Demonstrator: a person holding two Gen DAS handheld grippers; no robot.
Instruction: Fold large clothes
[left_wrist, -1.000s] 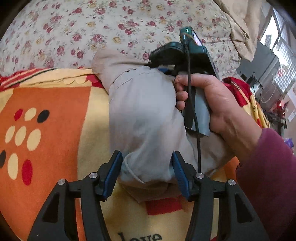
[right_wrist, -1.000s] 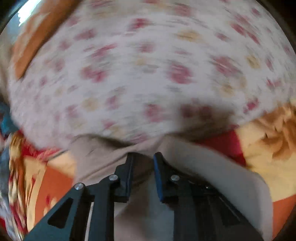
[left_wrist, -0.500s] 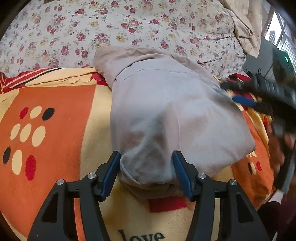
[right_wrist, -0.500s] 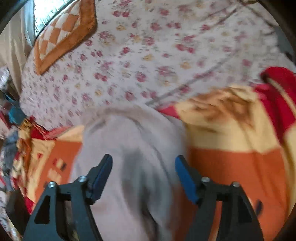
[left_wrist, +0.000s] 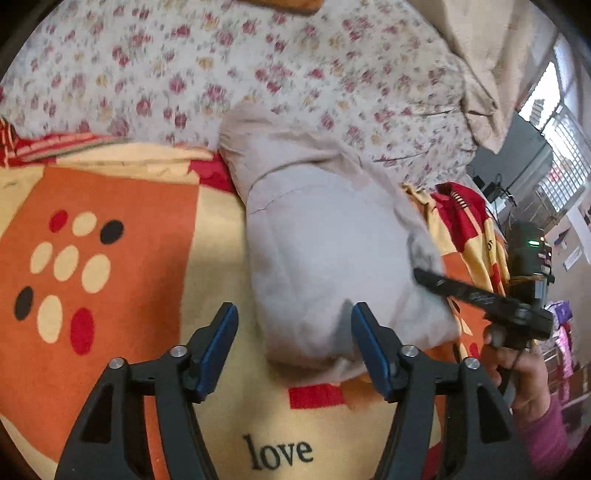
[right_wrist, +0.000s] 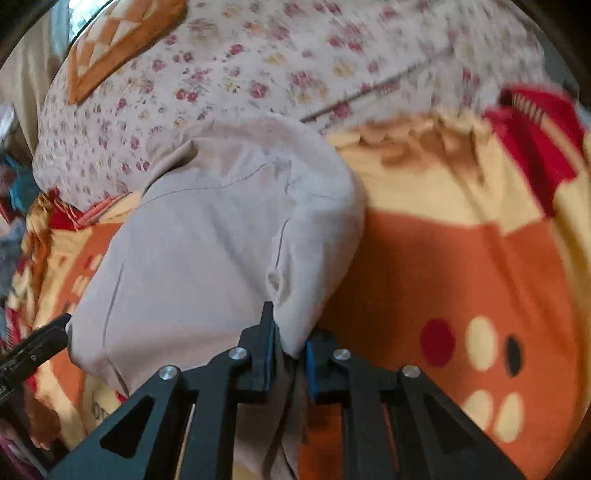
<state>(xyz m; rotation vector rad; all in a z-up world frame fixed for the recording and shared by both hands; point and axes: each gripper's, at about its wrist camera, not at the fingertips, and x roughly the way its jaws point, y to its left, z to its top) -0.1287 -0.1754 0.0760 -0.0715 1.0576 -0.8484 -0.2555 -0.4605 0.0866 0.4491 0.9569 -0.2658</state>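
A folded pale grey-beige garment (left_wrist: 332, 251) lies on an orange and yellow blanket (left_wrist: 122, 280). My left gripper (left_wrist: 293, 347) is open, its blue pads either side of the garment's near edge. My right gripper (right_wrist: 290, 349) is shut on the garment's (right_wrist: 221, 236) right-hand edge, with cloth pinched between the pads. The right gripper also shows in the left wrist view (left_wrist: 461, 291) at the garment's right side, held by a hand. The left gripper's tip shows at the left edge of the right wrist view (right_wrist: 33, 347).
A floral quilt (left_wrist: 221, 62) lies behind the garment. A patterned orange cushion (right_wrist: 118, 37) sits on it at the back. A beige cloth (left_wrist: 476, 55) hangs at the far right, near a window (left_wrist: 561, 158) and clutter.
My right gripper has moved down to the garment's right edge and closed on it. The left gripper has stayed open and drawn back slightly from the garment's near edge.
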